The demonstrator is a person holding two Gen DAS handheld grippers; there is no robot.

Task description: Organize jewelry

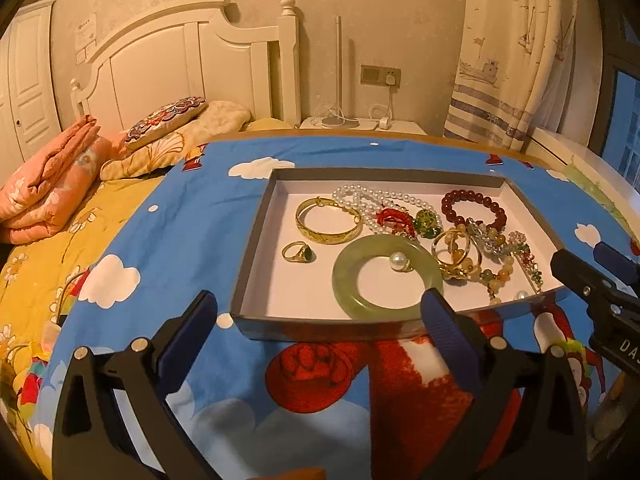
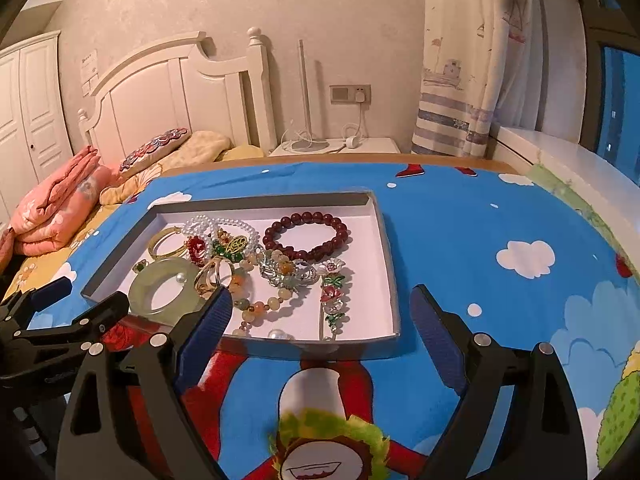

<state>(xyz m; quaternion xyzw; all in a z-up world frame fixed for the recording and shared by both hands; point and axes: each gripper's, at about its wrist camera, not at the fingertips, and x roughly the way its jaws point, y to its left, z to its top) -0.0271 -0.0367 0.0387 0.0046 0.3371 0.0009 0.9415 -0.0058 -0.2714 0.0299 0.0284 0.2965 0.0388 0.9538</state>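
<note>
Nearest the camera, the left tool (image 1: 320, 336) hangs with its blue-padded fingers spread wide and nothing between them, just short of the near wall of the shallow grey cardboard tray with a white floor (image 1: 256, 240). The right tool (image 2: 322, 328) is likewise spread and holds nothing, its left finger at the tray's near edge and its right finger past the tray's right near corner. Both hover over the counter covered by a blue cartoon cloth with white clouds (image 2: 460, 216), on which the tray sits.

Inside the tray, the pale green jade bangle (image 1: 352, 280) lies against the near wall, with a pearl ring (image 1: 399, 259) inside its hoop. Left of the bangle sits a gold ring with a dark green stone (image 1: 298, 252). Right of it lie a gold ring cluster (image 1: 456, 254), a strand of yellow and green beads (image 1: 494, 278) and an enamelled flower hairpin (image 2: 334, 296). Farther in the tray are the engraved gold cuff bangle (image 1: 328, 220), a white pearl necklace (image 1: 360, 196) and a dark red bead bracelet (image 2: 308, 234).

Beyond the counter stands a white wooden headboard (image 1: 180, 60).
</note>
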